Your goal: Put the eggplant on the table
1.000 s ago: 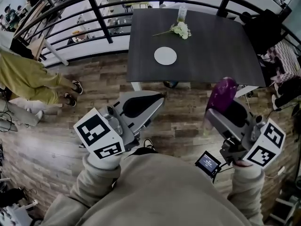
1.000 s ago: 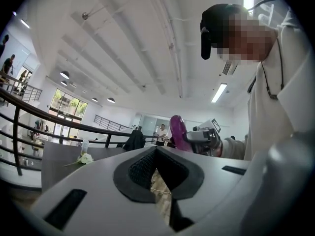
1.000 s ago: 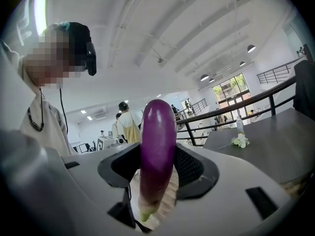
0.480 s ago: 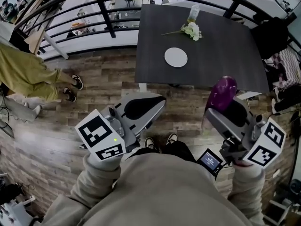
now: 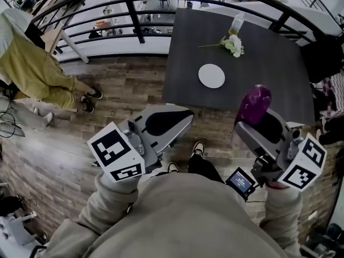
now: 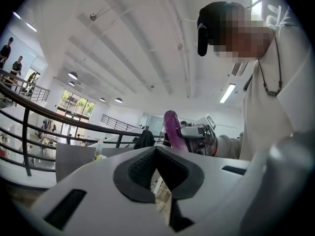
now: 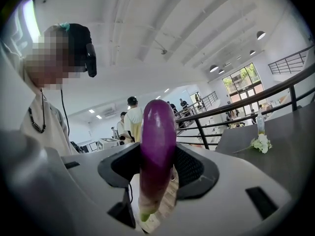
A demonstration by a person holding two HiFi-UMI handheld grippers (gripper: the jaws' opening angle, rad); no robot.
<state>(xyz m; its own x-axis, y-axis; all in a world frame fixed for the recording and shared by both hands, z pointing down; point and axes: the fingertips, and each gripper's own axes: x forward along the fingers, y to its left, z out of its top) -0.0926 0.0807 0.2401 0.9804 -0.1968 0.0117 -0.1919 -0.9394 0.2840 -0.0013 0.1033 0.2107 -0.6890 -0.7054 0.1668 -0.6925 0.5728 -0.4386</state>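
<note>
Dark table [image 5: 269, 74] nearer, shifted right, eggplant [image 5: 253, 104] still clamped upright

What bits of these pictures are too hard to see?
Eggplant: lower end, head view, hidden behind the right gripper.
Bottle by the flowers: any label, head view, too small.
Bystander in yellow trousers: upper body, head view, cut off by the left edge.

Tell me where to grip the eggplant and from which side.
Grip the eggplant at mid-body, across its narrow width, as the right tongs do now. It is long and round, upright with its stem end down, so closing from both sides likely keeps it balanced.
</note>
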